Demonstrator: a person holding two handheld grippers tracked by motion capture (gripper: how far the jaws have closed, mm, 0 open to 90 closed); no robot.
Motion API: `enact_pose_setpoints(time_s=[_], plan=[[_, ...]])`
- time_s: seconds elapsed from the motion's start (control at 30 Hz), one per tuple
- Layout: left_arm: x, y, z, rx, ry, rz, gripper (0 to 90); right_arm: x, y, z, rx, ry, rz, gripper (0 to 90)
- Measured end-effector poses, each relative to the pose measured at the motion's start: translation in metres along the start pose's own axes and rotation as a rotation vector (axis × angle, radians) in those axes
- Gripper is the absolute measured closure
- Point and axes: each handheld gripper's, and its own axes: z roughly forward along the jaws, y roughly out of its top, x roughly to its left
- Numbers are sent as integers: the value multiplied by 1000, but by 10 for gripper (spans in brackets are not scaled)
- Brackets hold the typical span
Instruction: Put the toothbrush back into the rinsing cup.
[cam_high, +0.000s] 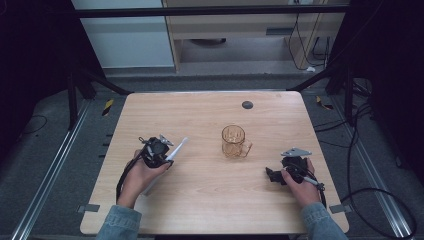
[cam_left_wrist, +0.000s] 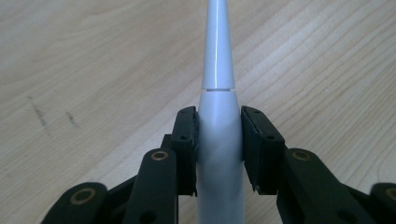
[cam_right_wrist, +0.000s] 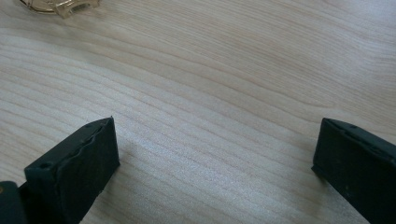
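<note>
Left gripper (cam_left_wrist: 218, 144) jaws clamped on white toothbrush handle (cam_left_wrist: 218, 116); right gripper (cam_right_wrist: 215, 158) jaws apart.

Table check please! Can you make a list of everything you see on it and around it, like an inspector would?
Surface: pale wooden table, a few faint dark scuff marks.
Job's things: white tapered wand, clamped by the left gripper; amber glass mug upright mid-table, handle toward the right gripper.
Clutter: small dark round disc near the far edge.
Grippers: left gripper shut on the wand; right gripper open over bare wood, holding nothing.
Cables: black cable trails from the left gripper; more cables on the floor at right.
Surroundings: grey floor, metal rails, black stand legs, cabinet beyond.
</note>
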Motion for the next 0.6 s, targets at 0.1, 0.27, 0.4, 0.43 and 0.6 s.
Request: enact_pose_setpoints(time_s=[0.1,0.27,0.4,0.43,0.6], plan=[[1,1,-9,-29,13,-5,674,0,0,0,0,0,0,4],[2,3,-25,-88,29,-6,675,0,0,0,0,0,0,3],[1,5,-39,-135,38,-10,675,0,0,0,0,0,0,3],[1,6,-42,-149,41,-8,675,0,0,0,0,0,0,3],[2,8,-50,-185,36,-12,676,0,0,0,0,0,-1,3]])
